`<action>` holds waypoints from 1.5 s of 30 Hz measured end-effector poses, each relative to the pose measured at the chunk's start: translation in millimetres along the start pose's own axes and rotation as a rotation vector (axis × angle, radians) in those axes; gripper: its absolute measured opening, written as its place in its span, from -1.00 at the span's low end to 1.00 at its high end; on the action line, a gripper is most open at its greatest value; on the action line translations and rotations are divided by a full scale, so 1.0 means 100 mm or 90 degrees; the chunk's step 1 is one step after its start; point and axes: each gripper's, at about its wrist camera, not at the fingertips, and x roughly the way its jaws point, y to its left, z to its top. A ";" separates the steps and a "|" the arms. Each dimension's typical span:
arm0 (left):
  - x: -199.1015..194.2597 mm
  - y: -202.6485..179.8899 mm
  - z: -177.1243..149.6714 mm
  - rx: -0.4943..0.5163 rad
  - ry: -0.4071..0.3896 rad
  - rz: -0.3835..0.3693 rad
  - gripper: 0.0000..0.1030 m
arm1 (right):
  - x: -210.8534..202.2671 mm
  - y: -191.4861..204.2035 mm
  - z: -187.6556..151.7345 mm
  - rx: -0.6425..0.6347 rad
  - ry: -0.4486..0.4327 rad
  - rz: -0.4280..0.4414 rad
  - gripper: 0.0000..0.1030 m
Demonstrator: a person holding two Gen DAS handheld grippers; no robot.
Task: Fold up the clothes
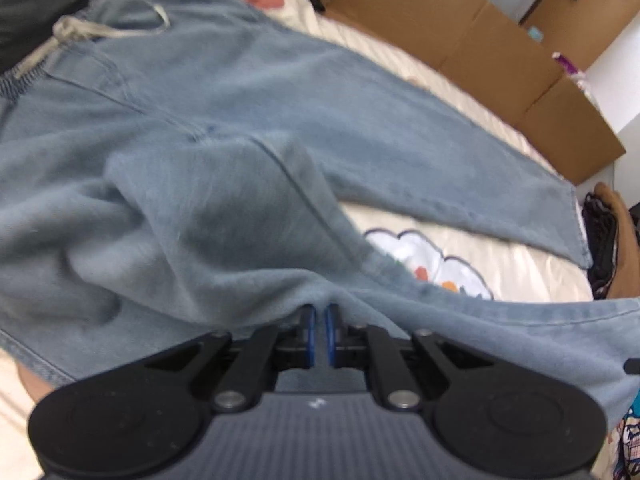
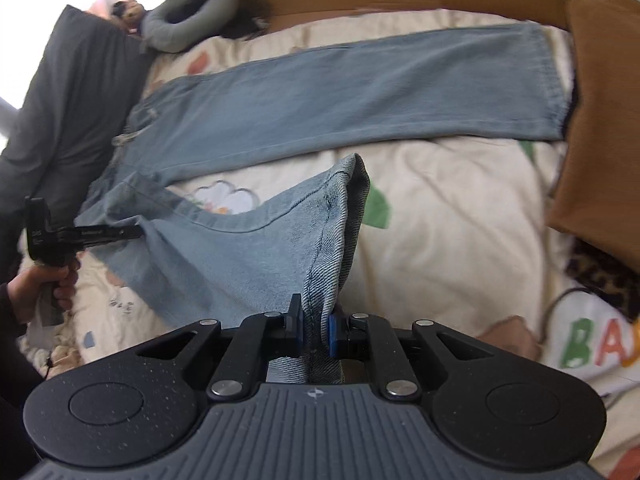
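Spread across a cream printed quilt point(image 2: 440, 216), light blue jeans point(image 2: 320, 96), one leg flat toward the cardboard boxes point(image 1: 480, 48), the other lifted off the bedding. Clamped on that leg's hem, right gripper point(image 2: 314, 330). Pinching denim near the crotch, left gripper point(image 1: 319, 334), grasped by a hand point(image 2: 40, 284).

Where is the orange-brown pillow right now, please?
In the right wrist view, the orange-brown pillow lies at the bed's right edge, just beyond the hem of the jeans.
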 end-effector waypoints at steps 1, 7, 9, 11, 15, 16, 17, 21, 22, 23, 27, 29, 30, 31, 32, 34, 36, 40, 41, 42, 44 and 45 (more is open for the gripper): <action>-0.02 0.01 -0.02 -0.002 0.003 -0.005 -0.77 | 0.02 -0.04 -0.01 0.006 0.000 -0.012 -0.82; -0.35 0.34 -0.25 -0.035 -0.012 0.018 -0.35 | 0.23 -0.36 -0.11 0.055 0.018 -0.079 -0.81; -0.43 0.54 -0.34 -0.062 -0.009 0.053 -0.34 | 0.35 -0.43 -0.16 0.070 0.033 -0.094 -0.78; -0.50 0.74 -0.41 -0.090 -0.006 0.087 -0.34 | 0.44 -0.49 -0.21 0.093 0.035 -0.100 -0.67; -0.58 1.04 -0.52 -0.132 -0.007 0.133 -0.34 | 0.42 -0.58 -0.28 0.112 0.027 -0.096 -0.49; -0.58 1.09 -0.53 -0.141 -0.006 0.140 -0.30 | 0.41 -0.59 -0.30 0.113 0.027 -0.098 -0.38; -0.56 1.12 -0.53 -0.147 -0.007 0.144 -0.28 | 0.39 -0.60 -0.32 0.114 0.027 -0.099 -0.33; -0.47 1.19 -0.54 -0.165 -0.004 0.146 -0.07 | 0.24 -0.63 -0.39 0.123 0.026 -0.104 -0.25; -0.45 1.20 -0.54 -0.168 -0.003 0.144 -0.05 | 0.20 -0.64 -0.42 0.126 0.026 -0.105 -0.25; -0.42 1.20 -0.55 -0.174 -0.002 0.142 -0.05 | 0.16 -0.65 -0.44 0.129 0.027 -0.105 -0.25; -0.32 1.19 -0.55 -0.194 -0.003 0.134 -0.01 | 0.09 -0.65 -0.61 0.133 0.041 -0.094 -0.25; -0.29 1.20 -0.56 -0.201 -0.004 0.134 0.00 | 0.08 -0.64 -0.71 0.136 0.053 -0.091 -0.25; -0.27 1.21 -0.56 -0.204 -0.004 0.135 0.00 | 0.08 -0.63 -0.77 0.137 0.059 -0.090 -0.25; -0.26 1.21 -0.55 -0.206 -0.003 0.136 0.00 | 0.09 -0.61 -0.82 0.139 0.065 -0.089 -0.25; -0.26 1.22 -0.56 -0.210 -0.004 0.136 0.00 | 0.11 -0.60 -0.87 0.141 0.073 -0.086 -0.25; -0.27 1.25 -0.57 -0.229 -0.009 0.129 -0.02 | 0.16 -0.56 -0.97 0.138 0.090 -0.079 -0.25; -0.28 1.29 -0.58 -0.248 -0.012 0.125 -0.11 | 0.22 -0.52 -1.05 0.142 0.105 -0.061 -0.25; -0.29 1.33 -0.58 -0.268 -0.014 0.123 -0.25 | 0.30 -0.44 -1.17 0.163 0.115 -0.013 -0.25; -0.29 1.34 -0.59 -0.271 -0.015 0.121 -0.25 | 0.33 -0.42 -1.19 0.171 0.116 -0.002 -0.25; -0.29 1.35 -0.59 -0.273 -0.016 0.119 -0.25 | 0.36 -0.40 -1.22 0.176 0.118 0.003 -0.25; -0.30 1.36 -0.60 -0.280 -0.018 0.117 -0.25 | 0.44 -0.40 -1.27 0.191 0.127 0.007 -0.25; -0.30 1.35 -0.61 -0.285 -0.018 0.117 -0.25 | 0.48 -0.41 -1.30 0.202 0.131 0.008 -0.21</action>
